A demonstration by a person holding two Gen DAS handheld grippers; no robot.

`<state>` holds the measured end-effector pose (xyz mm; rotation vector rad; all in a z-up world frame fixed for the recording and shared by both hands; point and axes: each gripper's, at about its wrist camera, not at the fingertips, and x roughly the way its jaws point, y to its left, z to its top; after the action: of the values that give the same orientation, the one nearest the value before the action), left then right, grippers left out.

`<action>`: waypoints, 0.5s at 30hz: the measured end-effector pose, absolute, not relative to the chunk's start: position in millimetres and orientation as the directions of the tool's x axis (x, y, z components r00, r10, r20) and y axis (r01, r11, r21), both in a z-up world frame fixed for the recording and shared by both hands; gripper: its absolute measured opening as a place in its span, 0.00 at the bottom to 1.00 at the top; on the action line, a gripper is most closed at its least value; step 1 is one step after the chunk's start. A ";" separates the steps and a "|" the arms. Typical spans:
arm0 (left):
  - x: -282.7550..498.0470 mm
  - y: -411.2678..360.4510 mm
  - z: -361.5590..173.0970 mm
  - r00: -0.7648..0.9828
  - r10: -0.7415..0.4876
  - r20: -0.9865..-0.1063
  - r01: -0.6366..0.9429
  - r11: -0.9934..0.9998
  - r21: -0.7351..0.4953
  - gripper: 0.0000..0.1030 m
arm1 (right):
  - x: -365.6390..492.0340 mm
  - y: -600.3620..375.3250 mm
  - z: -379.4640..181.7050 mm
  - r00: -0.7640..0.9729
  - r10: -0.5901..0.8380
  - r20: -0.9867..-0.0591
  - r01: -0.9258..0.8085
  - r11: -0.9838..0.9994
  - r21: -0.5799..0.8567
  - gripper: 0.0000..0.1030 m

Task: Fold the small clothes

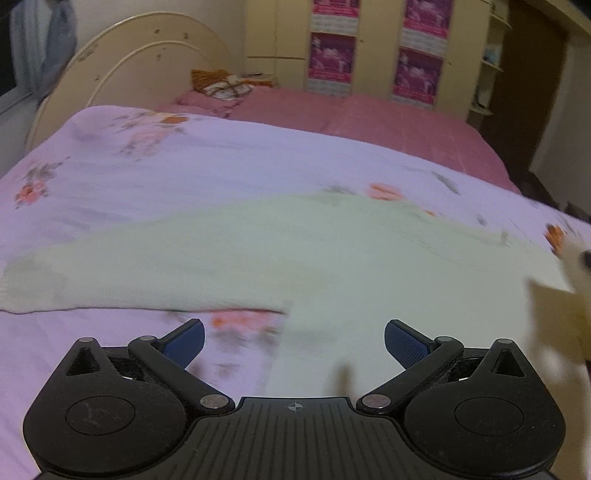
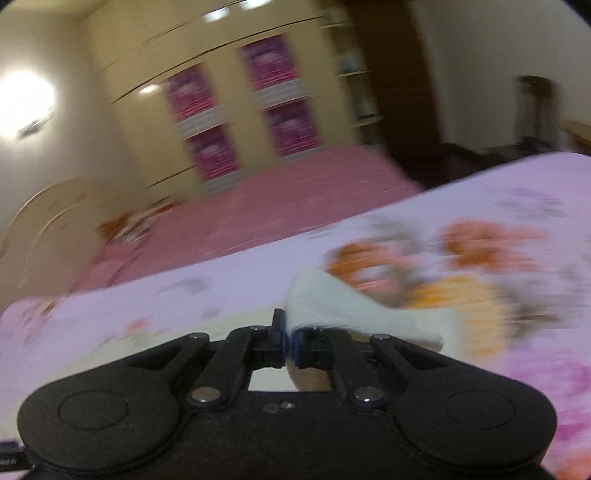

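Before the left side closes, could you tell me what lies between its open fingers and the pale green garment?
In the left wrist view, only floral lilac bedsheet separates the left hand-held gripper from the pale green cloth garment.

Two grippers are working here: the left gripper (image 1: 293,341) and the right gripper (image 2: 290,341). One pale green garment (image 1: 295,251) is lying on one floral sheet (image 1: 184,155). Four pink posters (image 1: 417,79) are showing on one cream wardrobe (image 1: 280,33). One curved headboard (image 1: 122,59) is standing behind.

Black left claw (image 1: 294,341) and right claw (image 2: 291,341), blue ribbed pads, silver pivot screws
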<state>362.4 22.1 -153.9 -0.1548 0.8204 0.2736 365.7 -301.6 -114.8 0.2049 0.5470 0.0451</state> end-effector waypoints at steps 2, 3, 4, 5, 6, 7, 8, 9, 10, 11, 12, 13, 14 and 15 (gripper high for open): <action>364.3 40.2 -158.0 0.646 0.180 -0.742 -0.311 0.950 -0.040 1.00 | 375.3 -257.6 -132.9 0.825 0.161 -0.542 -0.062 0.979 0.195 0.05; 365.3 48.0 -160.5 0.643 0.173 -0.746 -0.316 0.947 -0.052 1.00 | 379.2 -238.5 -142.3 0.808 0.184 -0.560 -0.090 0.977 0.191 0.05; 366.8 56.2 -162.9 0.642 0.160 -0.750 -0.317 0.946 -0.070 1.00 | 382.4 -222.3 -151.1 0.788 0.208 -0.579 -0.116 0.975 0.191 0.05; 368.3 61.9 -165.0 0.642 0.150 -0.752 -0.316 0.945 -0.082 1.00 | 385.9 -205.5 -162.0 0.758 0.236 -0.608 -0.147 0.970 0.193 0.06; 369.9 65.4 -166.8 0.643 0.142 -0.752 -0.312 0.946 -0.088 1.00 | 387.8 -189.6 -172.3 0.731 0.258 -0.631 -0.174 0.965 0.194 0.11; 372.2 69.2 -168.6 0.646 0.131 -0.752 -0.305 0.947 -0.097 1.00 | 388.8 -178.5 -178.8 0.711 0.268 -0.650 -0.191 0.963 0.188 0.24; 374.5 72.3 -170.3 0.649 0.116 -0.752 -0.297 0.948 -0.110 1.00 | 388.1 -169.2 -182.9 0.697 0.274 -0.662 -0.210 0.962 0.177 0.36; 376.6 74.5 -171.7 0.654 0.097 -0.750 -0.288 0.949 -0.128 1.00 | 384.5 -162.9 -183.2 0.696 0.278 -0.662 -0.225 0.960 0.168 0.42; 377.4 73.3 -173.1 0.656 0.074 -0.751 -0.276 0.950 -0.147 1.00 | 379.2 -159.2 -179.6 0.700 0.287 -0.654 -0.240 0.957 0.163 0.51; 380.2 73.2 -174.9 0.658 0.038 -0.752 -0.256 0.951 -0.176 1.00 | 373.4 -159.4 -172.4 0.706 0.298 -0.642 -0.254 0.953 0.163 0.56; 382.0 69.0 -176.8 0.662 -0.010 -0.750 -0.227 0.950 -0.214 1.00 | 368.5 -163.6 -165.0 0.713 0.302 -0.632 -0.254 0.952 0.169 0.56; 383.3 62.8 -179.3 0.663 -0.060 -0.746 -0.200 0.947 -0.254 1.00 | 362.8 -171.7 -156.2 0.729 0.297 -0.616 -0.243 0.954 0.173 0.56; 387.1 56.1 -182.2 0.658 -0.112 -0.744 -0.171 0.941 -0.293 1.00 | 351.8 -182.1 -146.9 0.757 0.272 -0.594 -0.217 0.962 0.164 0.56; 391.4 48.4 -185.0 0.649 -0.155 -0.744 -0.148 0.934 -0.324 1.00 | 345.1 -192.0 -140.9 0.778 0.237 -0.582 -0.187 0.972 0.145 0.57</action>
<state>391.4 48.4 -185.0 -0.3768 0.8697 -0.0040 345.1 -192.0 -140.9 0.0807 0.6392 0.2295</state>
